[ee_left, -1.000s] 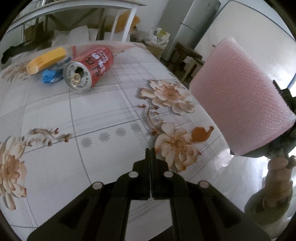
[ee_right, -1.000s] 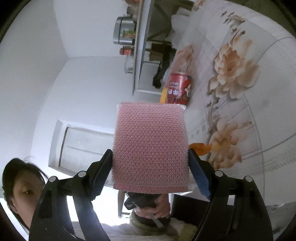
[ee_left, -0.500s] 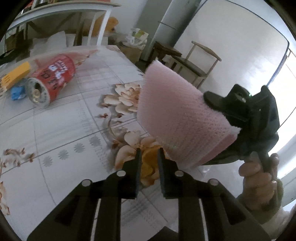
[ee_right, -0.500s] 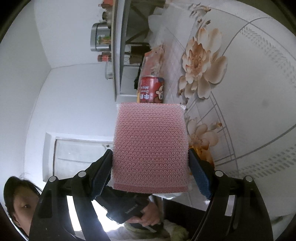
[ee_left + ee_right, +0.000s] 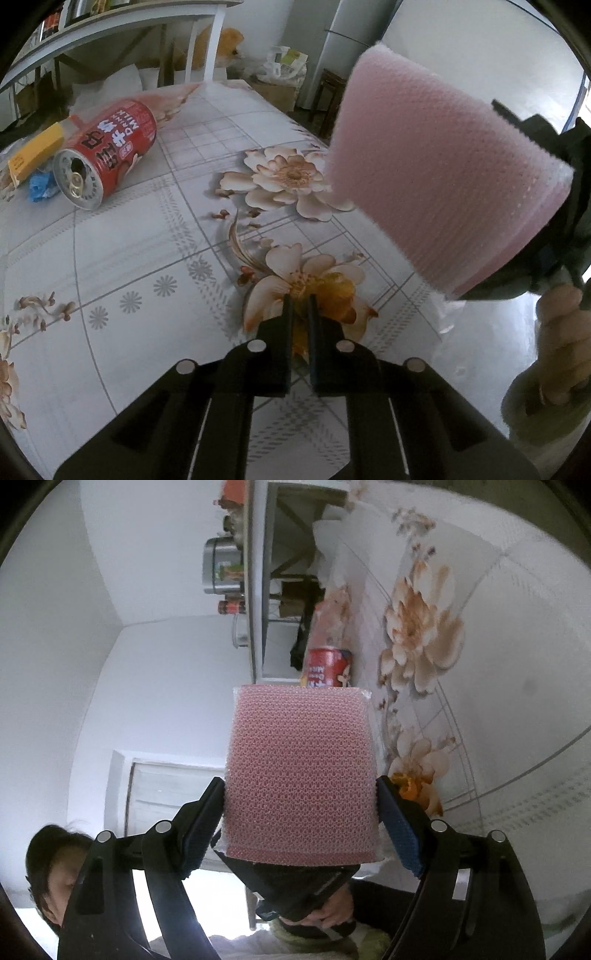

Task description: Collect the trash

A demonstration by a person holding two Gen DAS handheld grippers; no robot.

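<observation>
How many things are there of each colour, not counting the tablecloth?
Pink: 1, the sponge pad held in the air.
Red: 1, the can lying on its side.
Yellow: 1, the box behind the can.
Blue: 1, the crumpled scrap.
Orange: 1, the peel.
Total: 5.

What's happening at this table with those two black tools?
A person is clearing trash off a flowered table, with a hand-held gripper in each hand. The right hand-held gripper is clamped on a pink sponge-like pad, held up in the air beside the table. The left hand-held gripper is nearly shut, its jaws closing over an orange scrap lying on the cloth. A red drink can lies on its side farther back, next to a yellow packet.
</observation>
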